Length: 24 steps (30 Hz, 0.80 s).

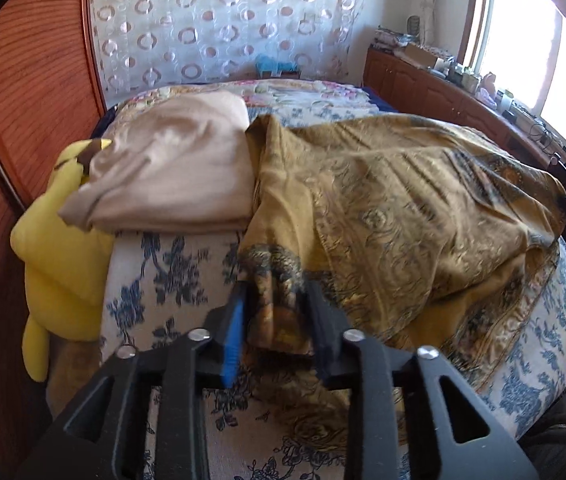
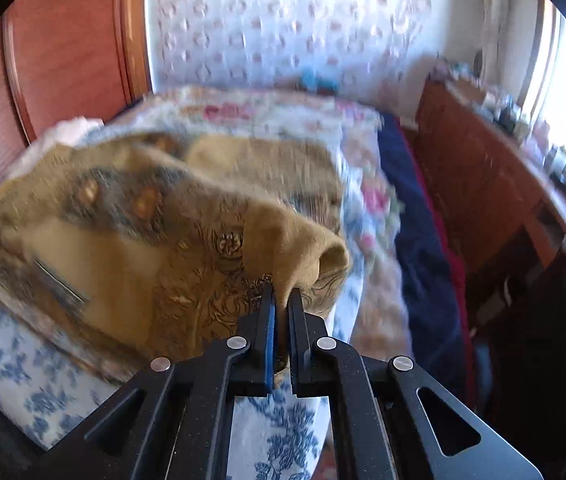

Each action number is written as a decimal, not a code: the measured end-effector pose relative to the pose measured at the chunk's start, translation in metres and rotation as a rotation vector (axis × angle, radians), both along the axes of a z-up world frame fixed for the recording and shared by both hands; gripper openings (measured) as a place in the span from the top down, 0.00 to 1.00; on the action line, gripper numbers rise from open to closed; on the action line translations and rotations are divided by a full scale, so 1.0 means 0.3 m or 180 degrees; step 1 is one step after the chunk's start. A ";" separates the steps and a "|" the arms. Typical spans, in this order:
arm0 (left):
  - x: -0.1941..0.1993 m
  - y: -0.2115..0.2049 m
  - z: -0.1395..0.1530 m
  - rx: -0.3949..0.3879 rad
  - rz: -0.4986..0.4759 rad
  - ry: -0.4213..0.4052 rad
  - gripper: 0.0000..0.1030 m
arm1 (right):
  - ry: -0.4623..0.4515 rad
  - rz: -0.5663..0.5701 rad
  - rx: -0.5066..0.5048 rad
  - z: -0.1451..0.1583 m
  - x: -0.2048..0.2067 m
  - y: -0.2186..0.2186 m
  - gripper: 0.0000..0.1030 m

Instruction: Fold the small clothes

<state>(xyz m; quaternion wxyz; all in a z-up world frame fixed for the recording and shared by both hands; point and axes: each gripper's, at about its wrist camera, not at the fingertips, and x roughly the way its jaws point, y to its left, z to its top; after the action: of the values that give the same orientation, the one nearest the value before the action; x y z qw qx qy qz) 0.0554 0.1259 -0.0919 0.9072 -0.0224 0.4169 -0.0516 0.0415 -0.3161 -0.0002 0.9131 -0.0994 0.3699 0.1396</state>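
Mustard patterned garment (image 1: pixel 383 200) pinched by both claws, right view blurred

The right wrist view is smeared by motion blur: the garment (image 2: pixel 131 216), the curtain (image 2: pixel 283 20) and the clutter on the cabinet (image 2: pixel 483 184) lose their detail. Between the right claw (image 2: pixel 282 300) fingers the cloth's pinched edge is hidden. In the left wrist view, a beige cloth (image 1: pixel 171 168) covers the yellow plush (image 1: pixel 59 248) at its top. The sill items (image 1: pixel 463 76) are too small to name. The bed (image 1: pixel 163 280) runs off the frame's bottom.
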 end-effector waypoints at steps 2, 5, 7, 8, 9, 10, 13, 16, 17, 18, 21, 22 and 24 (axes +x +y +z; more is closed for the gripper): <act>-0.007 -0.001 -0.016 -0.0040 0.0016 0.0027 0.55 | 0.0039 -0.0021 0.0029 -0.027 0.015 0.002 0.96; -0.002 0.006 -0.041 -0.0108 0.0029 0.0094 0.55 | 0.0017 -0.0040 0.0059 -0.024 0.027 0.012 0.93; 0.003 0.011 -0.057 -0.0176 0.0031 0.0127 0.55 | -0.0089 -0.0050 0.0039 0.007 0.023 0.019 0.77; 0.004 0.011 -0.064 -0.0208 0.0036 0.0137 0.55 | -0.0149 -0.0029 0.0049 0.029 0.015 0.021 0.71; 0.004 0.010 -0.066 -0.0225 0.0043 0.0119 0.54 | -0.0204 0.0006 0.0070 0.043 0.005 0.028 0.60; 0.004 0.010 -0.067 -0.0240 0.0049 0.0109 0.55 | -0.0273 0.0034 0.0096 0.060 -0.002 0.036 0.50; 0.008 0.011 -0.065 -0.0317 0.0083 0.0097 0.55 | -0.0353 0.0125 0.0157 0.069 -0.018 0.062 0.44; 0.018 0.010 -0.064 -0.0466 -0.0005 0.0105 0.87 | -0.0283 0.0254 0.0151 0.027 -0.013 0.106 0.44; 0.022 0.004 -0.056 -0.0518 -0.0034 0.0120 0.91 | -0.0251 0.0273 0.0114 0.004 -0.004 0.117 0.44; 0.025 -0.011 -0.035 -0.0479 -0.0033 0.0075 0.94 | -0.0231 0.0286 0.0099 -0.020 0.003 0.117 0.44; 0.046 -0.071 0.079 -0.0497 -0.0177 -0.0159 0.95 | -0.0177 0.0301 0.0192 -0.041 0.019 0.102 0.44; 0.061 -0.109 0.135 -0.0504 -0.0285 -0.0245 0.95 | -0.0185 0.0318 0.0233 -0.040 0.023 0.098 0.44; 0.095 -0.198 0.240 -0.0459 -0.0484 -0.0418 0.95 | -0.0231 0.0314 0.0272 -0.024 0.028 0.095 0.44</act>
<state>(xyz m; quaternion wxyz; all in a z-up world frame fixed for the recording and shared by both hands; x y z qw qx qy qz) 0.0839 0.0666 -0.0200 0.9221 -0.0525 0.3522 -0.1514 0.0498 -0.2875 -0.0075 0.9213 -0.0834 0.3250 0.1964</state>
